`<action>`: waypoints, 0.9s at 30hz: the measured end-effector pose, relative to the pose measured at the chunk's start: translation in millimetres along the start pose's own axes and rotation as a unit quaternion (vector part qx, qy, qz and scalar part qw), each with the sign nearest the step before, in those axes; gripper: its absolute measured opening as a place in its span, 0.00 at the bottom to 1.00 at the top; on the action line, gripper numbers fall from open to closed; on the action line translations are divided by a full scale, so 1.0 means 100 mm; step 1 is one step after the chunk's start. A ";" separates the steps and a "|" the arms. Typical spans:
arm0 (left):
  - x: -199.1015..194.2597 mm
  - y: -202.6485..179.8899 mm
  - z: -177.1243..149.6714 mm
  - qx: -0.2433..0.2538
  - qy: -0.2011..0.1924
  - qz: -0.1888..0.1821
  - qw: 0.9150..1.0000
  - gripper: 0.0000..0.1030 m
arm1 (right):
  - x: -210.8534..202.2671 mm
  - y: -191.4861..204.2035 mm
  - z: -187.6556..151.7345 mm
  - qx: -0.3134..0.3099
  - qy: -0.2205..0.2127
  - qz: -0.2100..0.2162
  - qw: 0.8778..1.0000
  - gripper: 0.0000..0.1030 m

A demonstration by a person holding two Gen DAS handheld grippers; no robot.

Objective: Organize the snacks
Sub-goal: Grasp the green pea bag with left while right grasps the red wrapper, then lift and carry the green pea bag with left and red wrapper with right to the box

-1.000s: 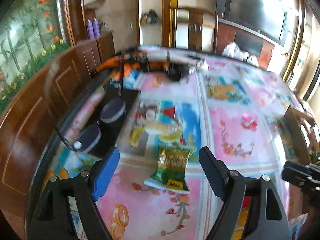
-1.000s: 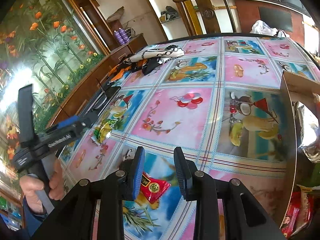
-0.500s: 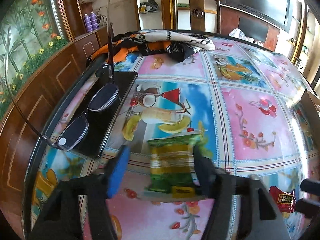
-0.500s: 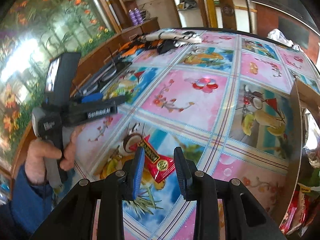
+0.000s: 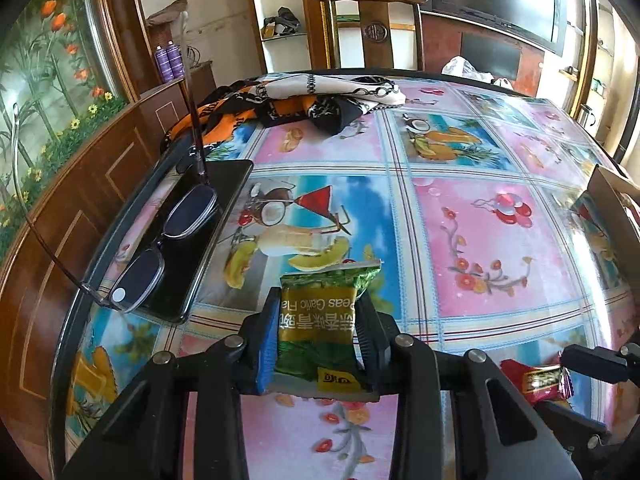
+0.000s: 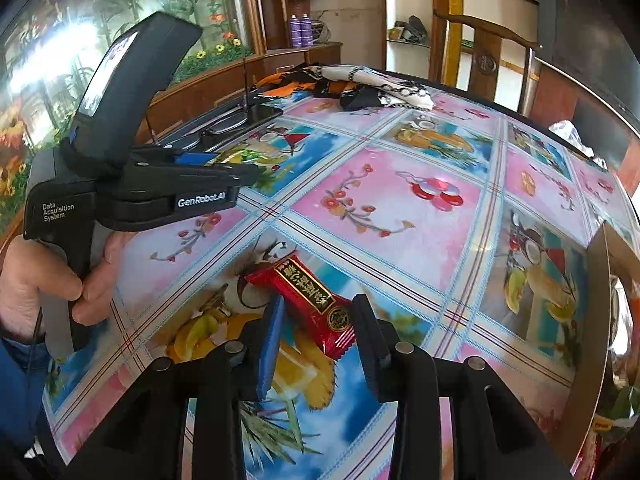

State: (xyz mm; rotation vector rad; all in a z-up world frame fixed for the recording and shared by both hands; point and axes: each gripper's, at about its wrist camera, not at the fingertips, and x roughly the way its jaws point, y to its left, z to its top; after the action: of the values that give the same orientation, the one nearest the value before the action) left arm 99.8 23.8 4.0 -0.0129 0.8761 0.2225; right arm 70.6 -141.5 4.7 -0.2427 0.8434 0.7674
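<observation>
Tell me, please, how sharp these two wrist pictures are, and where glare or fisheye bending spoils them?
Left wrist view: sharp; the print on the green snack packet is legible, straight lines bow toward the rim, and the corners are black. Right wrist view: also sharp, but the mural at upper left is washed out and the glossy tablecloth shines.

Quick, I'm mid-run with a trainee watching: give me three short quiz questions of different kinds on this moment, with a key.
1. True or false: the left gripper is shut on the green snack packet.
2. What lies between the right gripper fingers: A) glasses, B) red snack packet, C) scarf?
3. What do the glasses rest on?

Key: 1 true; 2 B, fingers not closed on it; 3 the black tablet.
</observation>
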 end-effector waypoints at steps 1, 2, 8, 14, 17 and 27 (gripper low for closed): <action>-0.01 -0.01 0.00 0.001 -0.001 -0.001 1.000 0.33 | 0.00 0.00 0.01 0.001 -0.004 0.001 1.000 0.38; -0.01 -0.02 0.00 0.001 -0.002 0.000 1.000 0.33 | 0.00 -0.01 0.02 0.001 -0.006 0.002 1.000 0.39; -0.02 -0.02 0.01 -0.001 -0.003 -0.004 1.000 0.33 | 0.04 -0.07 0.05 0.017 -0.016 0.013 1.000 0.48; 0.02 -0.03 0.00 0.000 0.002 0.000 1.000 0.33 | 0.08 0.02 0.03 0.014 0.001 0.028 0.999 0.35; 0.05 -0.03 -0.01 0.001 0.006 0.005 1.000 0.33 | 0.09 0.07 0.01 0.004 0.006 0.017 1.000 0.24; -0.08 -0.01 0.03 -0.013 -0.033 -0.016 0.999 0.33 | -0.16 -0.18 0.06 0.085 -0.027 -0.003 0.996 0.20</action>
State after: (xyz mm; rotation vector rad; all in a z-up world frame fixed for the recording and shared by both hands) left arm 96.9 21.2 11.8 -0.0439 0.8074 0.2044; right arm 80.2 -159.8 18.3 -0.0732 0.8515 0.6892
